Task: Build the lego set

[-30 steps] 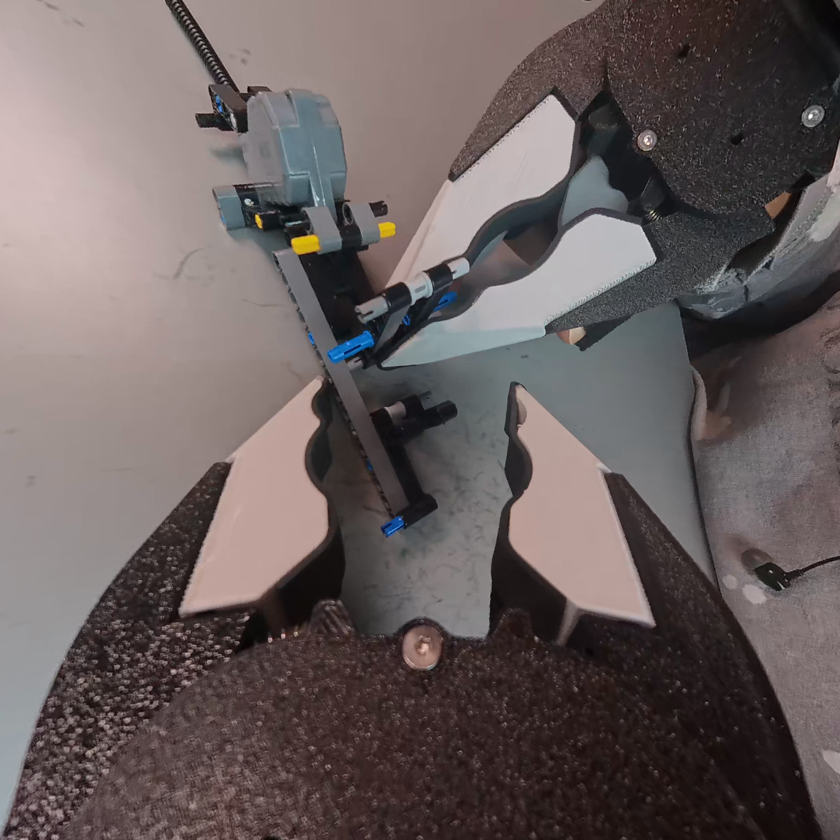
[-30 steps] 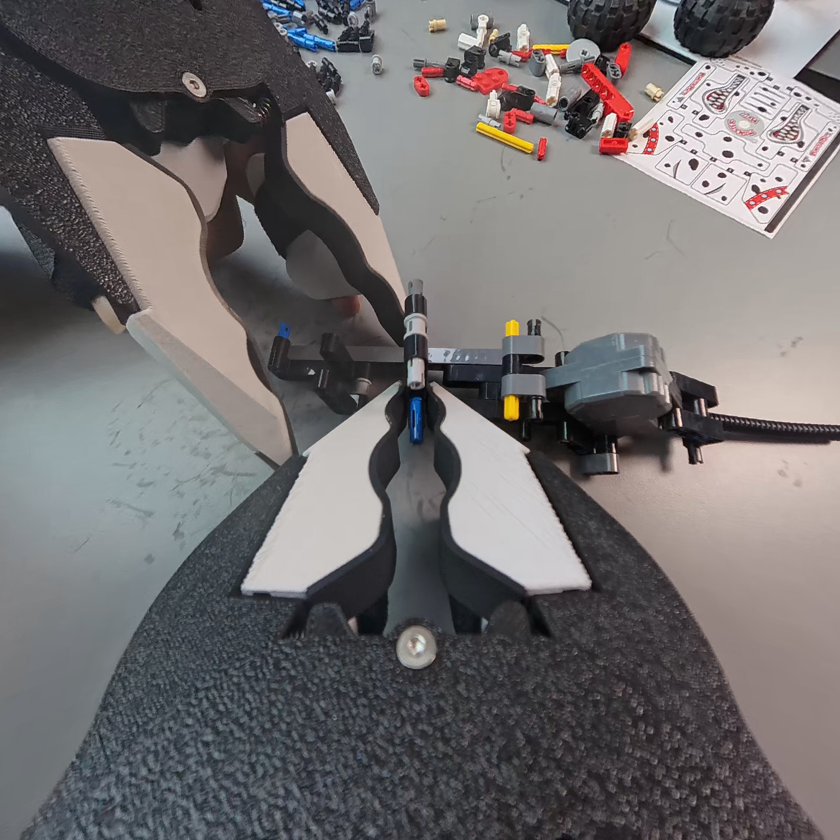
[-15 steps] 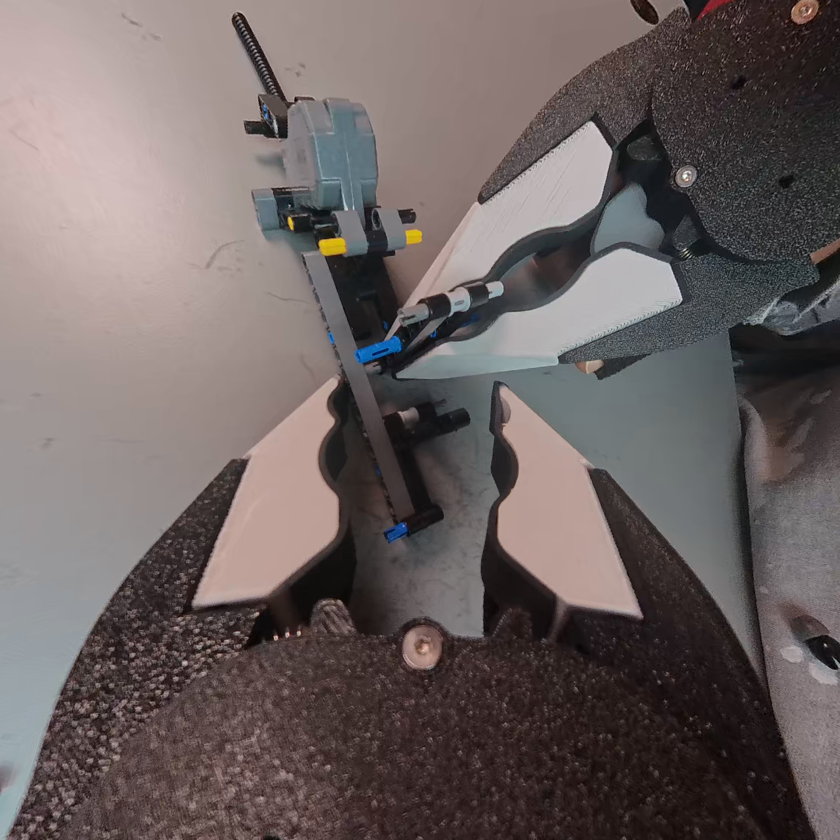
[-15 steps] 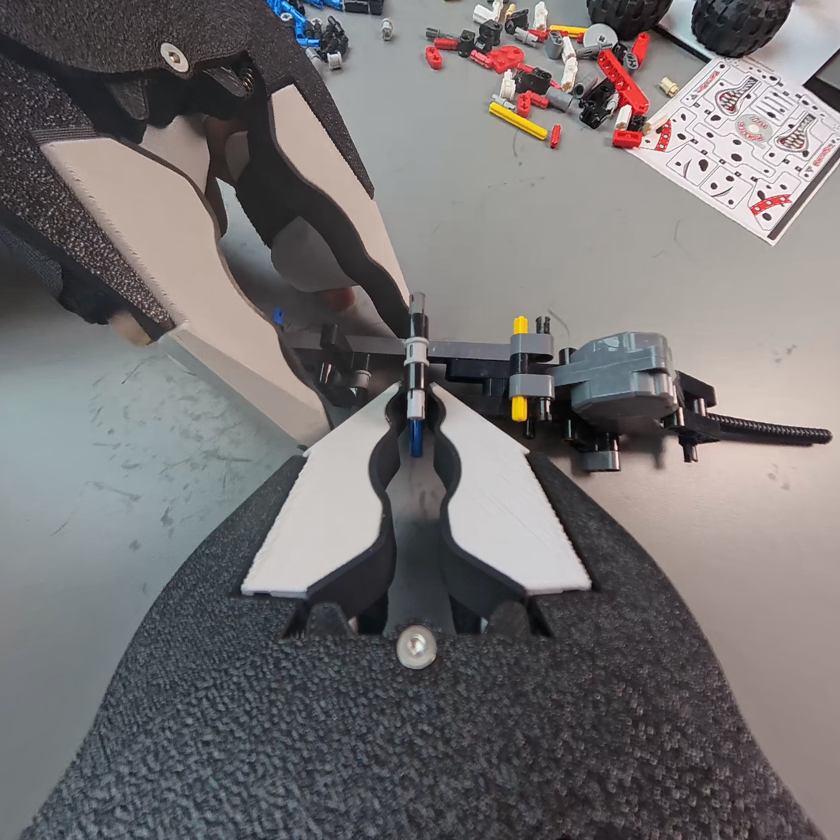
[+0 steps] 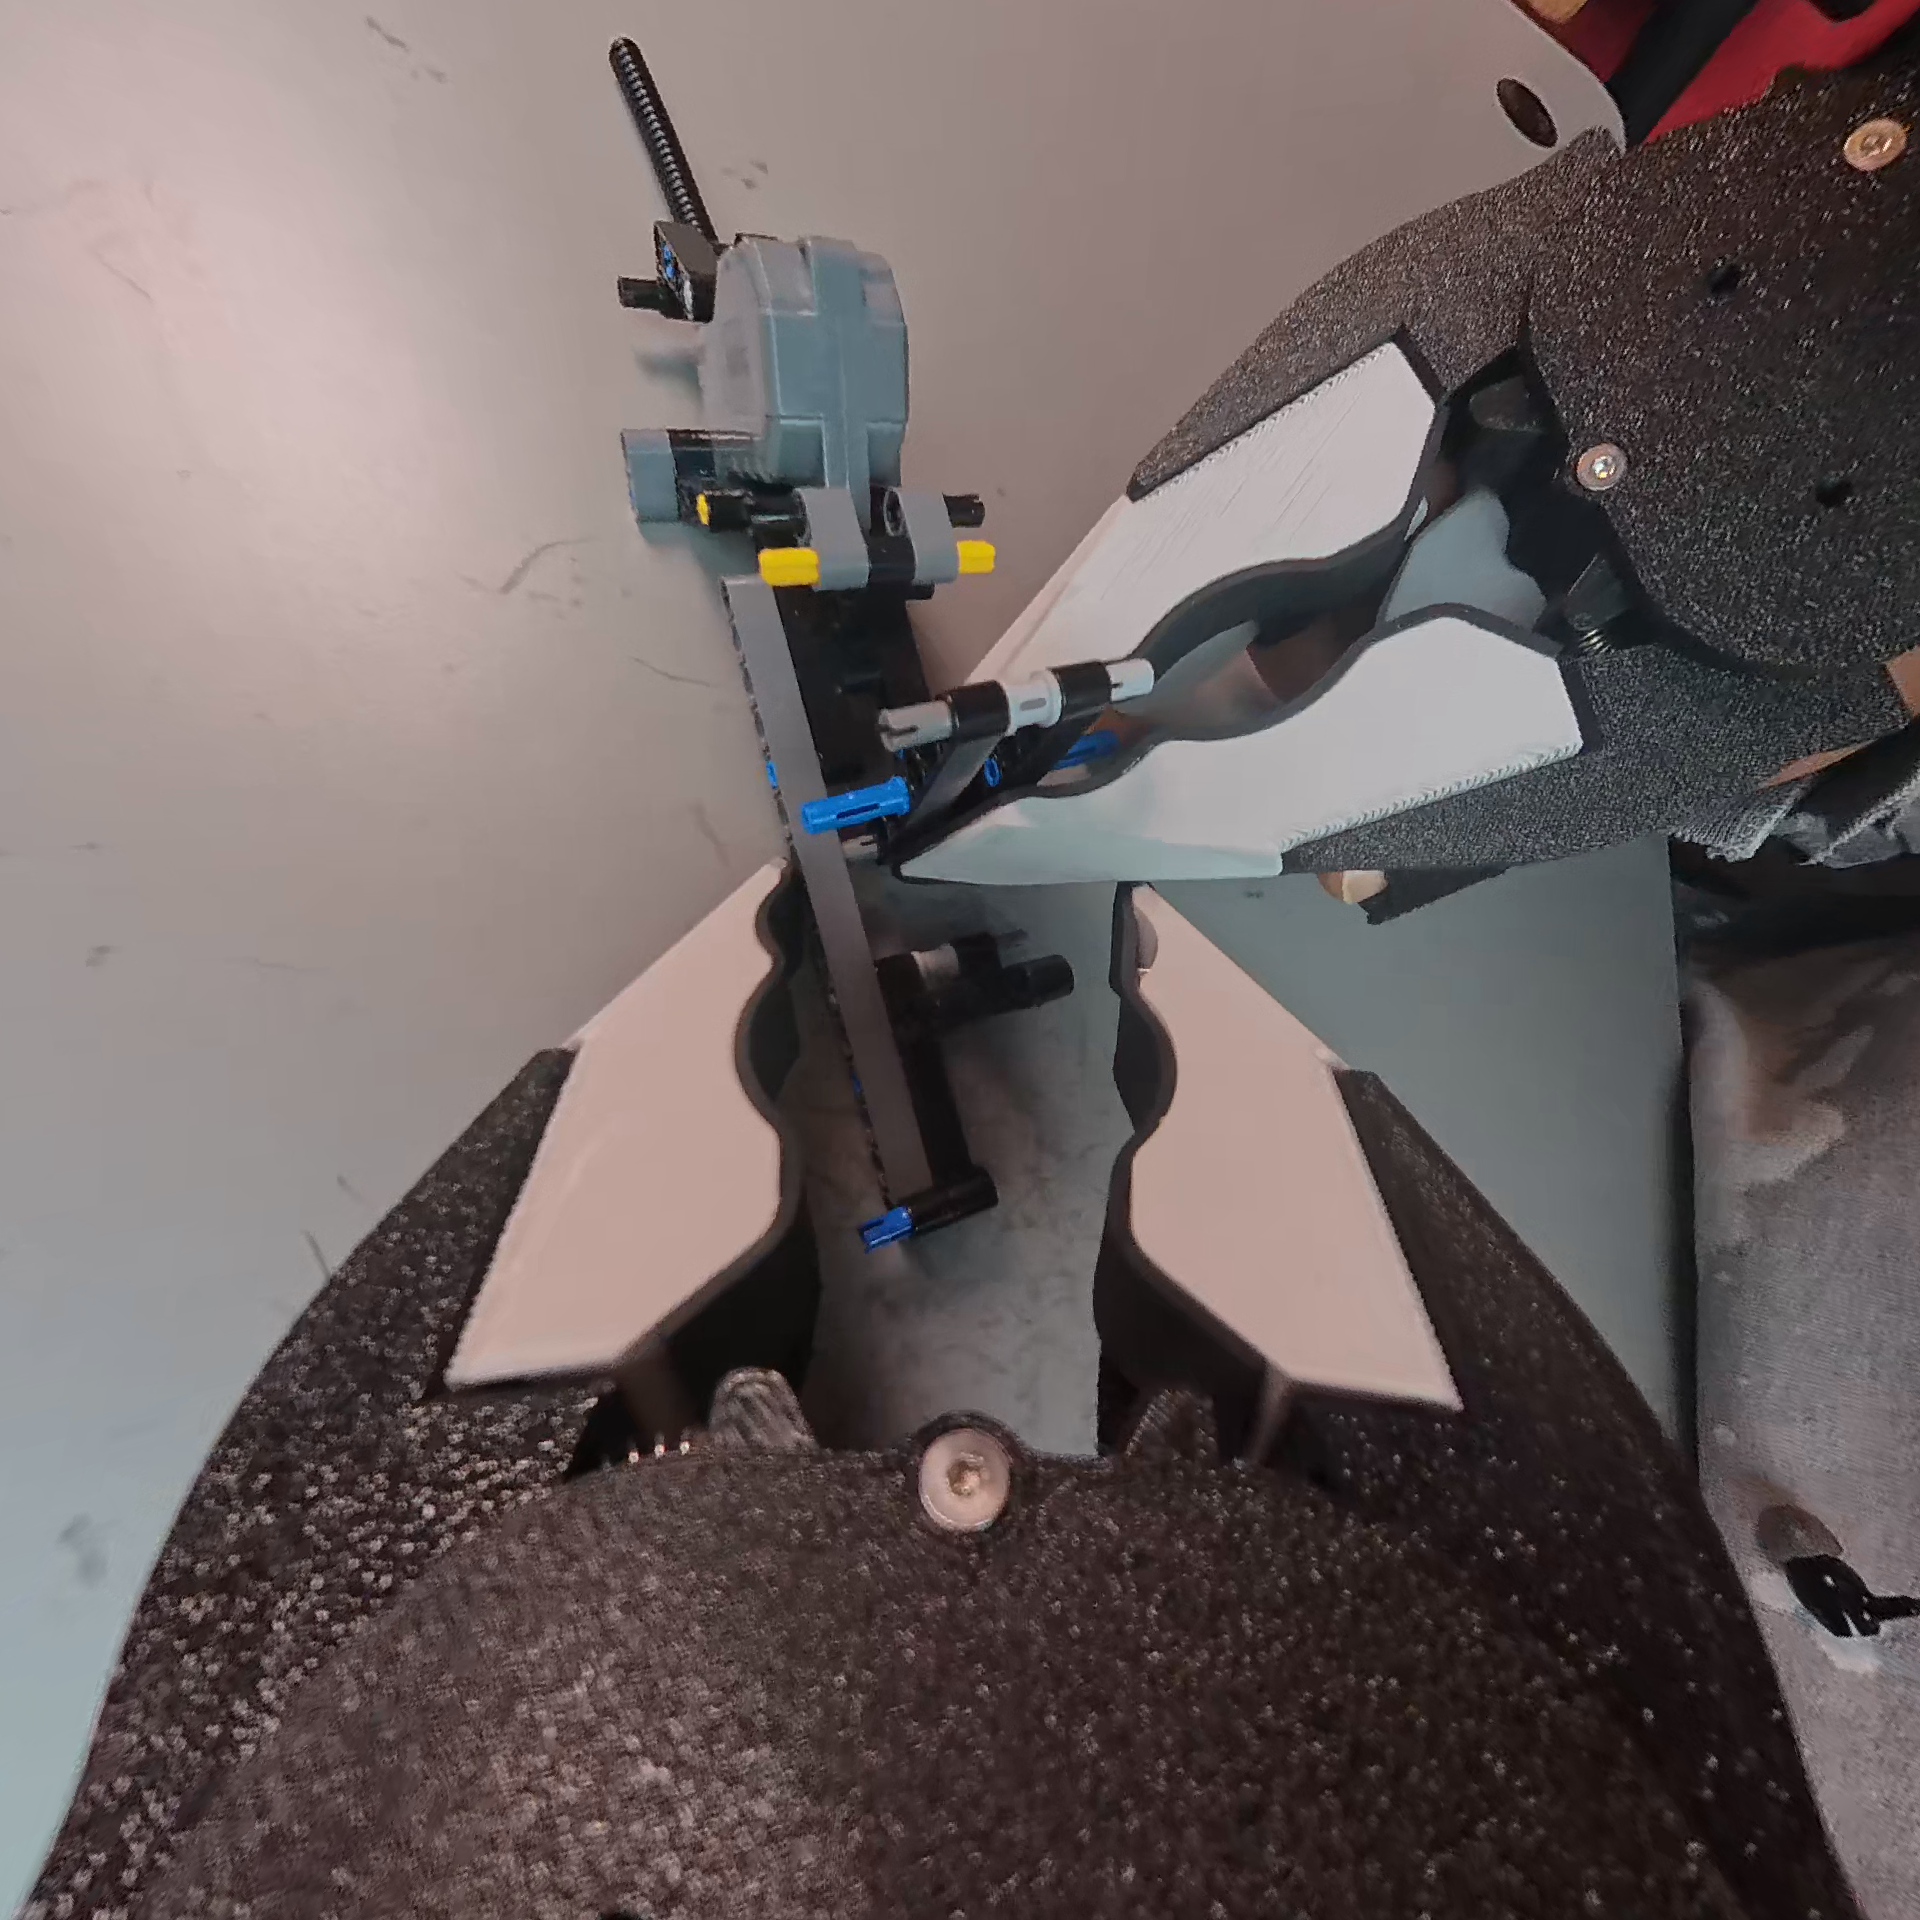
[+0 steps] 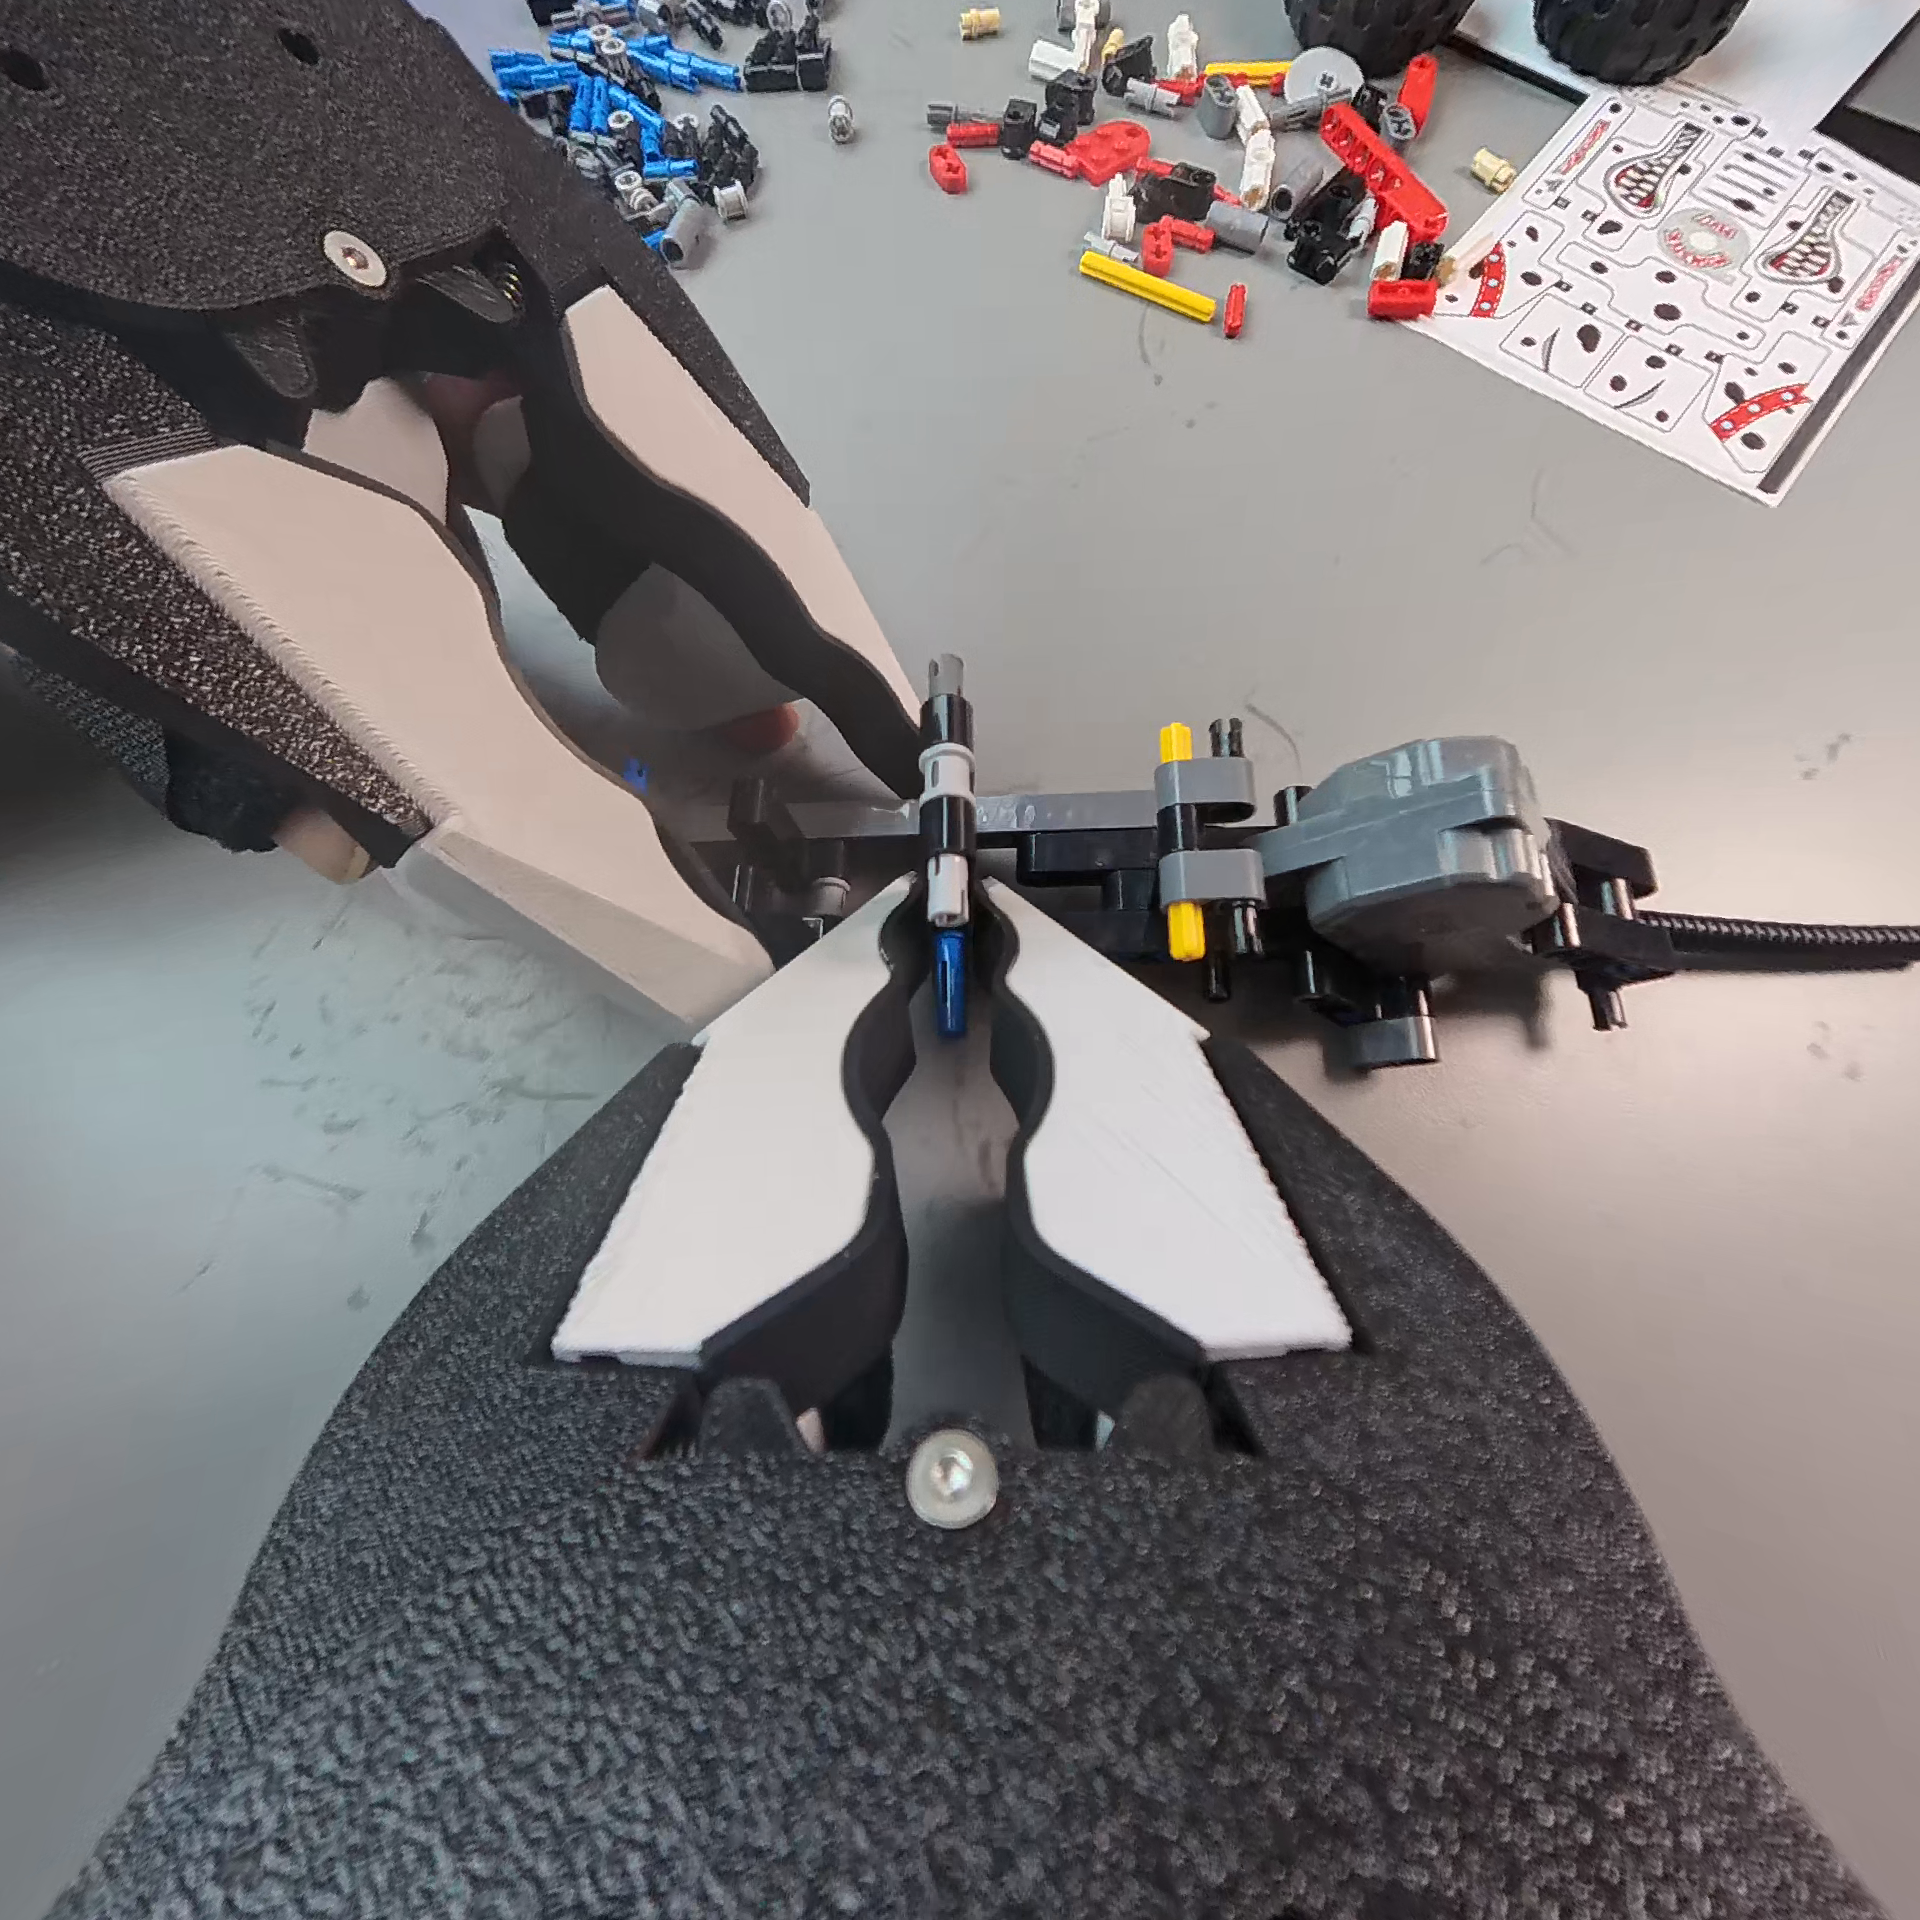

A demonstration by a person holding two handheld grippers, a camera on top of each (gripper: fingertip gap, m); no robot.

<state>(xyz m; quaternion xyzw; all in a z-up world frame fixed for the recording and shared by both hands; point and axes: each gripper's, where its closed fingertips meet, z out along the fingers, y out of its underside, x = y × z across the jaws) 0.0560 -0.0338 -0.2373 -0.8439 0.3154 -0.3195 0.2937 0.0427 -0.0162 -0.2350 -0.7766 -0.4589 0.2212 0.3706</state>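
Note:
The lego assembly (image 5: 831, 935) lies on the grey table: a long grey beam on black parts, with a grey motor (image 5: 810, 364) at its far end; it also shows in the right wrist view (image 6: 1081, 810). My left gripper (image 5: 951, 904) is open, its fingers on either side of the beam's near end. My right gripper (image 6: 951, 894) is shut on a small black-and-light-grey pin piece (image 6: 948, 790) with a blue pin and holds it against the middle of the beam. The right gripper (image 5: 904, 852) also shows in the left wrist view, and the left gripper (image 6: 821, 862) in the right wrist view.
Beyond the assembly lie loose pieces: a pile of blue and black pins (image 6: 623, 94) and red, white and black parts (image 6: 1247, 177). A sticker sheet (image 6: 1683, 270) and black tyres (image 6: 1382, 31) are at the far right. A black cable (image 6: 1766, 930) leaves the motor. Grey cloth (image 5: 1808, 1143) lies past the table edge. Only a small space, under 4 cm, lies between the two pairs of fingers. My right tips are roughly 7 cm from the grey motor (image 5: 810, 364).
My left gripper's jaws have narrowed a little around the beam's near end and it has shifted slightly. The right gripper still holds the pin piece against the beam.

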